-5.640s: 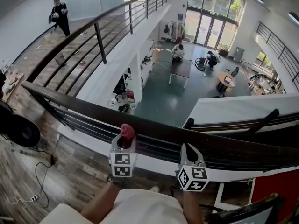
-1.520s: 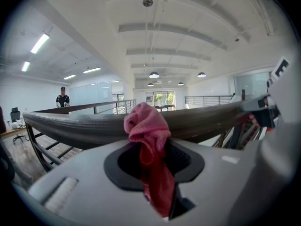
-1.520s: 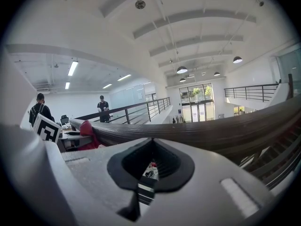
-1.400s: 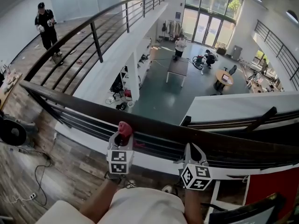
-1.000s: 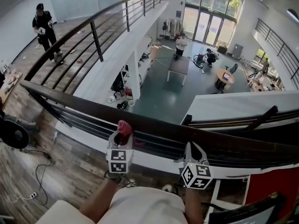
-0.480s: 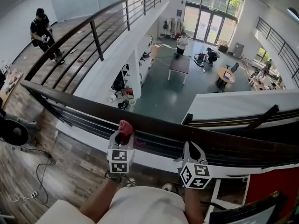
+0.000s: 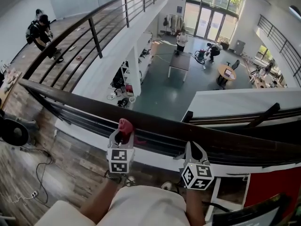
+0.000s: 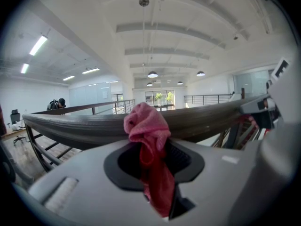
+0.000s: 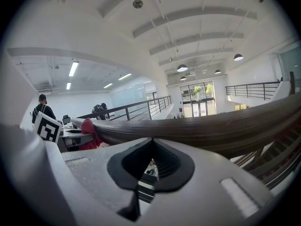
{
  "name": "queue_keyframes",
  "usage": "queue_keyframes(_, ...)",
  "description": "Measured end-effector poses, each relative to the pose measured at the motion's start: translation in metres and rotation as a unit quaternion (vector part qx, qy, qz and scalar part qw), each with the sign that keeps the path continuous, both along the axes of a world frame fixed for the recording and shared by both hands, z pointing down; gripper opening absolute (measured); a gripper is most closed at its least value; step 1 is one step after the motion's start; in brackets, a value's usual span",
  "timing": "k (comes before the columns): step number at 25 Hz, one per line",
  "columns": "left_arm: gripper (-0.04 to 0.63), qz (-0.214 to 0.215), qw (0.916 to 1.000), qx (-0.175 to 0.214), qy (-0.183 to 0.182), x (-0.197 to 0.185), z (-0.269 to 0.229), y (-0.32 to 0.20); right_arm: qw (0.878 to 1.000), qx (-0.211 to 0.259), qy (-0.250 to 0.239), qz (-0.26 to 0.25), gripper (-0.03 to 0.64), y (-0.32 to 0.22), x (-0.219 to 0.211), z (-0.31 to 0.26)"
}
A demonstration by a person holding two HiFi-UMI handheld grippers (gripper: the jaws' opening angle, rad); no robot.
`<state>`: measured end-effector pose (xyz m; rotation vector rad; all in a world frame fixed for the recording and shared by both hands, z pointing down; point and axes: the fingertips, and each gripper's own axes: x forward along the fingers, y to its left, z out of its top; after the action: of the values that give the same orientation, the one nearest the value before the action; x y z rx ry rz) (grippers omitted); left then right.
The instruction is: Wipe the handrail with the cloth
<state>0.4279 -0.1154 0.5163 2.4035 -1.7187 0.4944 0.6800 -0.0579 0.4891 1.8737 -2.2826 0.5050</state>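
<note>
The left gripper (image 7: 122,136) is clenched on the cloth (image 8: 146,131), a pink rag pinched low between the jaws, with a loose knot bulging above the jaw tips and seemingly pressed to the near face of the handrail (image 7: 162,127). The right gripper (image 9: 151,141) is closed on nothing, its tips just short of the same rail, which runs across right ahead of them.

The main risk, as I judge it, is the drop: beyond both sets of jaws the rail edges an open hall, so a rag that snags on the grain and pulls free of the pinch would fall to the floor far below, where people (image 7: 180,40) stand near a table (image 7: 178,62). Only the small knot meets the wood, so a stroke may skip much of the rail's width. The idle right tips could also scrape the finish if they drift forward.

The rail is dark, ridged wood on black bars. Off to the left of the jaws a plank walkway carries another person (image 7: 41,29); the ceiling is white with hanging lamps
</note>
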Motion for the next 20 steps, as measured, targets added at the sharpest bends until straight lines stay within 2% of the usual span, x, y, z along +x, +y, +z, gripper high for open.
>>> queue_keyframes(11, 0.123, -0.026, 0.9996, 0.001, 0.011, 0.003, 0.000, 0.002, 1.000, -0.004, 0.012, 0.005, 0.005, 0.009, 0.023, 0.000)
queue_keyframes(20, 0.123, -0.023, 0.9994, 0.007, -0.026, 0.010, -0.001, 0.006, 1.000, -0.011, 0.012, 0.008, 0.005, 0.016, 0.037, 0.003)
